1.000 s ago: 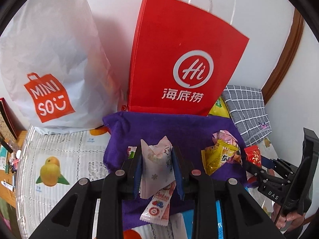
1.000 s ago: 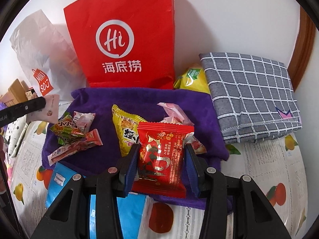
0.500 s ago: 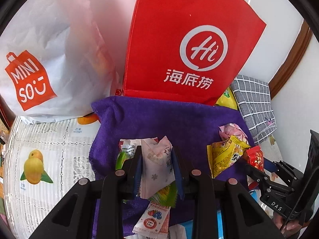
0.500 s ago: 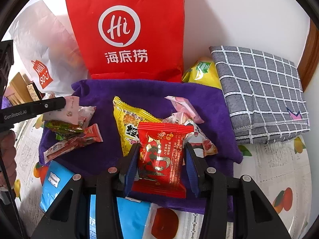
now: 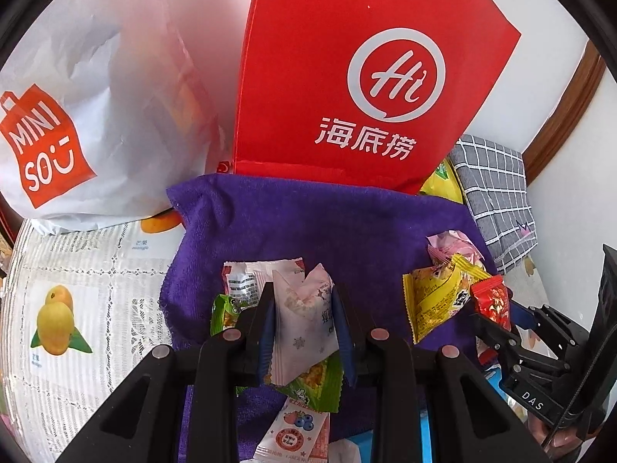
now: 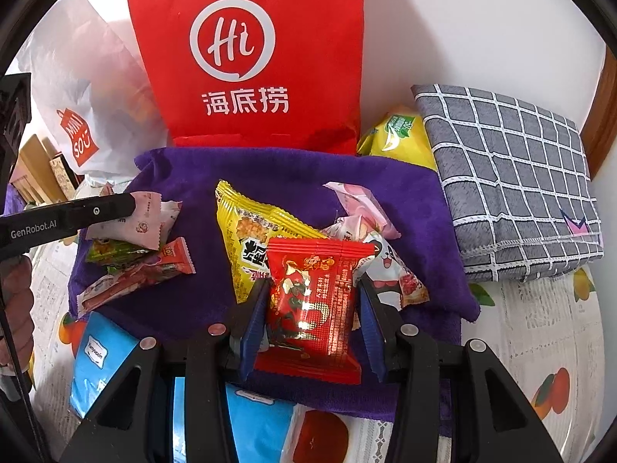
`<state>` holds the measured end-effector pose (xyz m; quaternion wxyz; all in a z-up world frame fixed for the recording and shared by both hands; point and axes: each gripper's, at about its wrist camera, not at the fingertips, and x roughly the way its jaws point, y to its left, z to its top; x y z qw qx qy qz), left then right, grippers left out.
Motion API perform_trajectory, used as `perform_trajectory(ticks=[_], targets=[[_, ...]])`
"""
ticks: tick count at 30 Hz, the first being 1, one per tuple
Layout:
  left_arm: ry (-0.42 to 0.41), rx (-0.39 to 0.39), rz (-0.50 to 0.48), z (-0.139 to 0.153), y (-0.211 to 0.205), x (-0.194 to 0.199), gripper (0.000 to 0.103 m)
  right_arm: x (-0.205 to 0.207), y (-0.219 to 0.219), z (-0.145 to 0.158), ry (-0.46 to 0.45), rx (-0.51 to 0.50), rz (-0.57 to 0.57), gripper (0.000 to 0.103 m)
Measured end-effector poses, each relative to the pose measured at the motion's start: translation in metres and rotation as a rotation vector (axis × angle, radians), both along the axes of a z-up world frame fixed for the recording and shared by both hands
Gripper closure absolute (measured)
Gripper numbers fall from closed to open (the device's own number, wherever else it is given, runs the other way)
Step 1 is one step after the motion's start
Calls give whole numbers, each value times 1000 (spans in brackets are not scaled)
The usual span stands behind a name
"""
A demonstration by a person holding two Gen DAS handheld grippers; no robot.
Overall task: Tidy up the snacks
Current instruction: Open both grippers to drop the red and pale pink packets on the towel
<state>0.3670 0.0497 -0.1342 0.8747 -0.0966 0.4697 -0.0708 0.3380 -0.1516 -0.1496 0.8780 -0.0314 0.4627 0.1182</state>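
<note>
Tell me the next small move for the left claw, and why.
Probably open it. The left claw grips a white packet low over the green packet and other snacks piled on the purple towel, so releasing should add it there.

White wall point(image 6: 462, 19), brown wooden trim point(image 5: 559, 115) at right, fruit-print tablecloth point(image 5: 77, 289), bright even light

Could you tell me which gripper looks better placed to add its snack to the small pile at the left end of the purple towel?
Left, probably. The left gripper holds its white packet right over that pile; the right gripper holds a red packet over the purple towel, farther away.
</note>
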Motion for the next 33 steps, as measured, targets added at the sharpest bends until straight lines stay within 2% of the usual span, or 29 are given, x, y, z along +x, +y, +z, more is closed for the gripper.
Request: perform_trajectory(ticks=[11, 14, 15, 16, 17, 21, 33], targets=[[21, -7, -3, -3, -3, 2, 73, 2, -1, -1, -4, -12, -6, 56], [32, -18, -9, -1, -2, 1, 60, 1, 1, 0, -5, -19, -2, 49], [34, -21, -13, 1, -2, 1, 47, 1, 1, 0, -7, -24, -4, 45], [31, -23, -17, 3, -2, -1, 39, 0, 1, 2, -10, -25, -6, 44], [13, -21, -18, 8, -2, -4, 38, -2, 0, 3, -13, -23, -8, 41], [-28, 1, -16, 24, -1, -16, 34, -8, -2, 14, -27, -14, -26, 34], [-76, -15, -5, 56, 9, -68, 34, -55, -10, 52, -94, -8, -70, 33]])
